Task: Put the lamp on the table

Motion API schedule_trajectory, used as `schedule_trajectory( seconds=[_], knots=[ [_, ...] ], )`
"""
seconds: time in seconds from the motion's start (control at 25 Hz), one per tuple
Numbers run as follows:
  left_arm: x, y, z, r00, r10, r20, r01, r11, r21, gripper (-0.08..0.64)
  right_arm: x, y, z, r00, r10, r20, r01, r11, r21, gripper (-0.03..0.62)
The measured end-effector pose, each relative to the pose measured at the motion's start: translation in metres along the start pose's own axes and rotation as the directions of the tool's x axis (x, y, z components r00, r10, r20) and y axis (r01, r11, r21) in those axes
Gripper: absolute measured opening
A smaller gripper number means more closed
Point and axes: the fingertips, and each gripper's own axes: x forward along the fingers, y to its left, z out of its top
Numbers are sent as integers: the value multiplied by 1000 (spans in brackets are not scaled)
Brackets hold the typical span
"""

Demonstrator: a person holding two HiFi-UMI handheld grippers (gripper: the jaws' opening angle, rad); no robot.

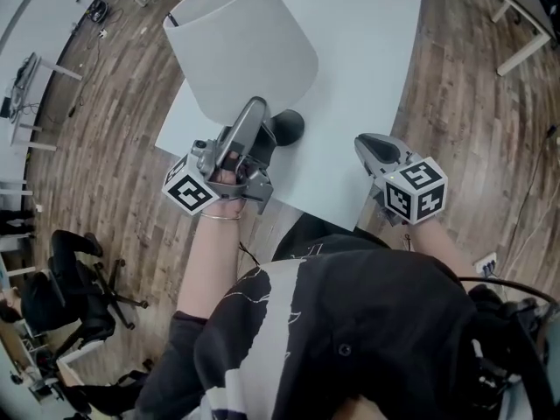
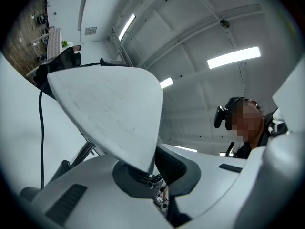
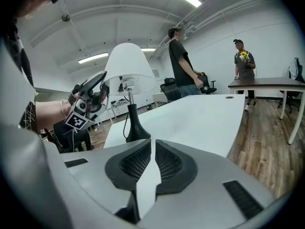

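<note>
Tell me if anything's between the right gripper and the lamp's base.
Nothing visible. Only bare white table lies between the right gripper and the lamp's black base. The left gripper clamps the shade at its rim, clear of that path.

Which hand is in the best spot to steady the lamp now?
Left. The left gripper is clamped on the rim of the lampshade, above the black base standing on the table. The right gripper is empty, away from it.

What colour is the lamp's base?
Black. The lamp base shows best in the right gripper view.
</note>
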Motion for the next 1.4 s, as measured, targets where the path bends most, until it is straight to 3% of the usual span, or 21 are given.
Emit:
schedule_trajectory(
  seconds=[0.48,1.4],
  knots=[
    [4,-4,-12,999,38,1,-38,999,7,15,-35,-27,-11,1000,-16,-3,16,1000,12,39],
    [-3,-12,-25,999,46,-14,-46,999,4,18,-54,-31,-32,999,-41,-6,41,998,37,39]
  ],
)
